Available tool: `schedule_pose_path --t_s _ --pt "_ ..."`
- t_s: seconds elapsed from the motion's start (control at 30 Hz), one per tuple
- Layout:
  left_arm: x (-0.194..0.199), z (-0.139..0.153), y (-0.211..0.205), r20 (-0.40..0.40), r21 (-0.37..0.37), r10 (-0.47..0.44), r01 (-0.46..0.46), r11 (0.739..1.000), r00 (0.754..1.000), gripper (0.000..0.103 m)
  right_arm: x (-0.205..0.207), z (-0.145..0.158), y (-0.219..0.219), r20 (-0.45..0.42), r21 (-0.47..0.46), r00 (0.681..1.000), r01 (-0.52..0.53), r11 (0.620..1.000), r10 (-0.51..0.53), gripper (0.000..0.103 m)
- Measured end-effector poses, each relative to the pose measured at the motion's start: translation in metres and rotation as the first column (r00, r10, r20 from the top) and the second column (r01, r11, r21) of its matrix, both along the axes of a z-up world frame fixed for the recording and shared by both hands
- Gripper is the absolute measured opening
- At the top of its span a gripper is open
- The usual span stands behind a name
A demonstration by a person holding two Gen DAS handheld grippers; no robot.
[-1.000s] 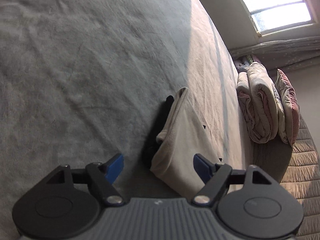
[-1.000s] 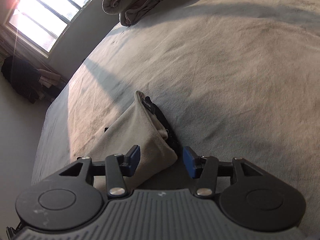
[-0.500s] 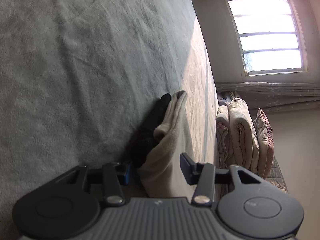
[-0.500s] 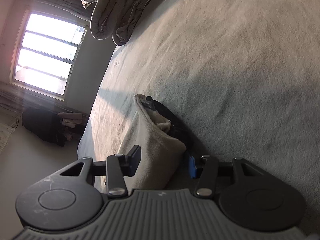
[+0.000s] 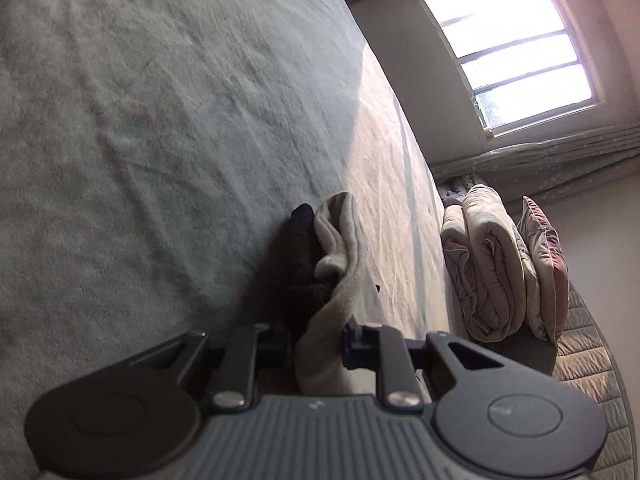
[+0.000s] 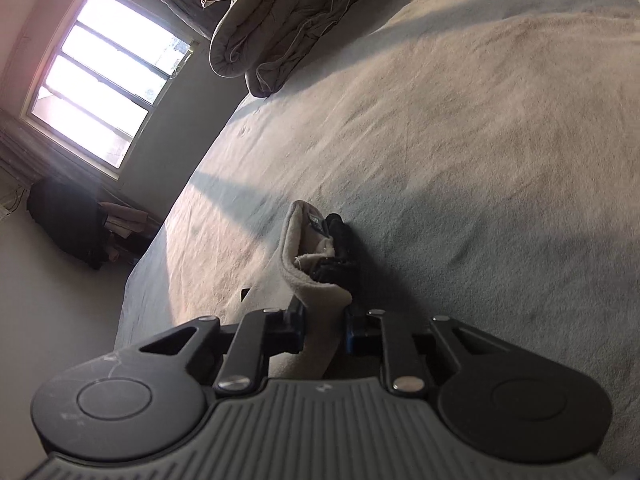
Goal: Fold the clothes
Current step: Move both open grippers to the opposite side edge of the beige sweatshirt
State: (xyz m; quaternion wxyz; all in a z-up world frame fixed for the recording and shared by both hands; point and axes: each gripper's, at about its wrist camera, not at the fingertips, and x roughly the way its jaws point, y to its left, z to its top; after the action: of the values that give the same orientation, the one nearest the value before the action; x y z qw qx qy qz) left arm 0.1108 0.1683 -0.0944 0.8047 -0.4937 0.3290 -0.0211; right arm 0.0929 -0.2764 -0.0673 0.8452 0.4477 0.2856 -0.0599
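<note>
Pinching opposite ends of the beige garment [image 5: 340, 280] on the bed [image 5: 140, 140], left tongs [image 5: 316, 346] and right tongs [image 6: 324, 330], both just closed.

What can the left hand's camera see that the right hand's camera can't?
Only the left wrist view shows the pink pillow and the quilted mattress. Only the right wrist view shows the dark heap on the floor under the window. Both show the beige garment on the grey bedspread, a window and a folded duvet. The left gripper and right gripper have each just closed on the garment.
</note>
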Motion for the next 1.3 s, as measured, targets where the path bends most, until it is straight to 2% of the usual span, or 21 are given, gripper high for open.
schedule_pose_path --t_s 0.2,0.33,0.53,0.63,0.73,0.77,0.83,0.9,1.0,1.07,1.17,1.23,1.3 --pt "-0.029 0.019 0.011 -0.056 0.037 -0.059 0.061 0.997 0.997 0.021 -0.027 0.006 -0.002 -0.096 0.030 0.995 -0.015 0.999 0.018 0.021" --pt "-0.055 0.023 0.016 -0.081 0.051 -0.085 0.089 0.995 0.993 0.021 -0.049 0.010 0.001 -0.124 0.012 0.991 -0.045 0.999 0.046 0.021" --pt "-0.086 0.004 0.017 -0.068 0.082 -0.126 0.131 0.988 0.990 0.021 -0.076 0.001 0.008 -0.134 -0.037 0.988 -0.085 0.996 0.080 0.021" --pt "-0.091 -0.011 0.019 -0.070 0.084 -0.146 0.151 0.985 0.987 0.025 -0.081 -0.010 0.009 -0.143 -0.055 0.986 -0.097 0.994 0.089 0.021" --pt "-0.093 -0.016 0.023 -0.069 0.087 -0.165 0.171 0.981 0.984 0.032 -0.085 -0.015 0.008 -0.148 -0.053 0.986 -0.085 0.995 0.076 0.032" --pt "-0.094 -0.012 0.025 -0.060 0.108 -0.162 0.168 0.980 0.985 0.038 -0.087 -0.014 0.008 -0.145 -0.061 0.987 -0.079 0.995 0.069 0.039" --pt "-0.099 -0.001 0.029 -0.023 0.198 -0.134 0.136 0.971 0.991 0.047 -0.090 -0.007 0.008 -0.128 -0.122 0.990 -0.068 0.990 0.052 0.042" --pt "-0.102 0.013 0.029 0.029 0.314 -0.109 0.095 0.945 0.994 0.051 -0.093 0.003 0.010 -0.100 -0.203 0.995 -0.037 0.979 0.017 0.048" --pt "-0.102 0.031 0.017 0.120 0.428 -0.136 0.072 0.901 0.983 0.051 -0.095 0.019 0.025 -0.018 -0.362 1.000 -0.012 0.932 0.006 0.049" --pt "-0.102 0.039 0.004 0.169 0.488 -0.194 0.089 0.869 0.966 0.051 -0.096 0.027 0.045 0.033 -0.488 0.999 -0.017 0.873 0.038 0.049" --pt "-0.101 0.039 -0.022 0.198 0.541 -0.325 0.174 0.823 0.925 0.050 -0.094 0.029 0.085 0.062 -0.644 0.984 -0.089 0.760 0.168 0.049" --pt "-0.098 0.034 -0.040 0.196 0.571 -0.395 0.223 0.790 0.898 0.049 -0.094 0.026 0.109 0.052 -0.692 0.961 -0.160 0.704 0.270 0.046" --pt "-0.094 0.029 -0.055 0.186 0.597 -0.455 0.268 0.756 0.871 0.045 -0.093 0.021 0.131 0.031 -0.719 0.928 -0.238 0.653 0.372 0.032"
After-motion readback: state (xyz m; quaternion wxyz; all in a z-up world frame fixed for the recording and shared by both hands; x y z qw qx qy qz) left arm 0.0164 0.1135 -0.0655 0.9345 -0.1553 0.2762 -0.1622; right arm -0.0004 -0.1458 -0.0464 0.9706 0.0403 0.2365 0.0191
